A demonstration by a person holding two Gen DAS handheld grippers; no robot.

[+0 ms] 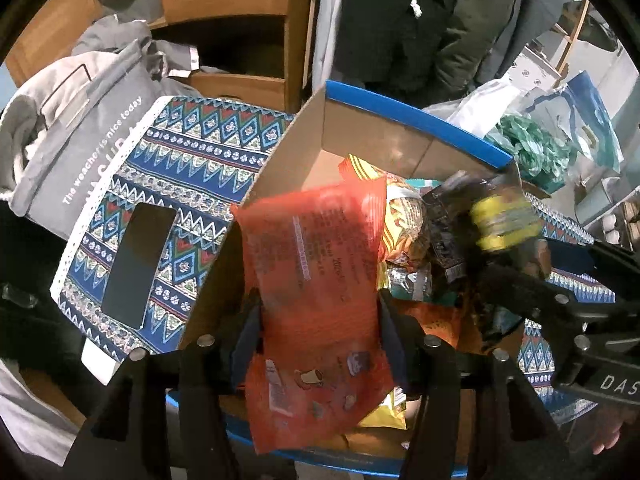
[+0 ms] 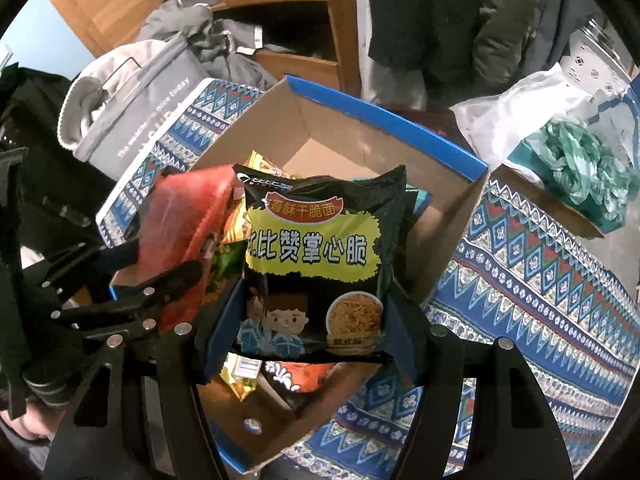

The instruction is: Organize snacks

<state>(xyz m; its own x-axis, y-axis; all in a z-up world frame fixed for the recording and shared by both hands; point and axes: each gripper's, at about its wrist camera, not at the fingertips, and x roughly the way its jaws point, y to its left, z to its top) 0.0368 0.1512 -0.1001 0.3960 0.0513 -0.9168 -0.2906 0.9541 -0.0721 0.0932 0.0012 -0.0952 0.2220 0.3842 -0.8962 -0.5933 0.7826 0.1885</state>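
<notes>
My left gripper [image 1: 316,312] is shut on an orange-red snack packet [image 1: 316,280] and holds it over an open cardboard box with a blue rim [image 1: 416,118]. My right gripper [image 2: 312,320] is shut on a black and yellow crispy-noodle packet [image 2: 316,264] above the same box [image 2: 384,120]. The noodle packet also shows blurred in the left wrist view [image 1: 500,220], and the orange-red packet in the right wrist view [image 2: 184,232]. Several other snack packets [image 1: 400,216] lie in the box, partly hidden.
The box stands on a blue patterned cloth [image 2: 540,288]. A black phone [image 1: 138,264] lies on the cloth to the left. A grey bag [image 1: 80,132] stands at the left, plastic bags [image 2: 580,160] at the right, a wooden cabinet [image 1: 240,0] and a person behind.
</notes>
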